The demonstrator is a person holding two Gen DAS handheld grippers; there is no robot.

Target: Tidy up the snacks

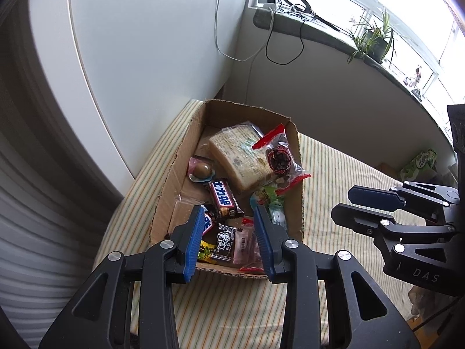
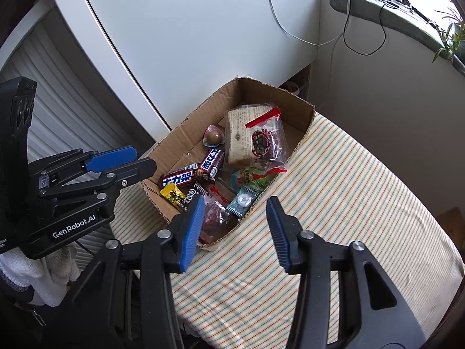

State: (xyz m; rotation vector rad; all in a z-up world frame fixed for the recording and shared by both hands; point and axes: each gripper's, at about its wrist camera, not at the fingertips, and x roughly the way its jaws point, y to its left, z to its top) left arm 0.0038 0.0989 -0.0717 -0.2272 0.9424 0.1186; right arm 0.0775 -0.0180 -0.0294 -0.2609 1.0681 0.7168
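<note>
An open cardboard box [image 1: 171,183] [image 2: 186,136] sits on a striped cloth surface [image 1: 334,174] [image 2: 348,189]. It holds several snacks: a tan wafer pack [image 1: 238,154] [image 2: 237,136], a clear bag with a red strip [image 1: 280,154] [image 2: 264,139], brown chocolate bars [image 1: 225,200] [image 2: 212,161], a round chocolate ball [image 1: 202,170] [image 2: 215,136] and small candies. My left gripper [image 1: 229,212] is open and empty above the box's near end. My right gripper [image 2: 235,203] is open and empty over the box's near right corner; it also shows at the right of the left wrist view [image 1: 345,206].
A white cabinet [image 1: 145,43] stands behind the box. A windowsill [image 1: 319,29] holds a ring light, cables and a potted plant [image 1: 375,40]. A green snack bag [image 1: 418,163] lies at the far right of the cloth.
</note>
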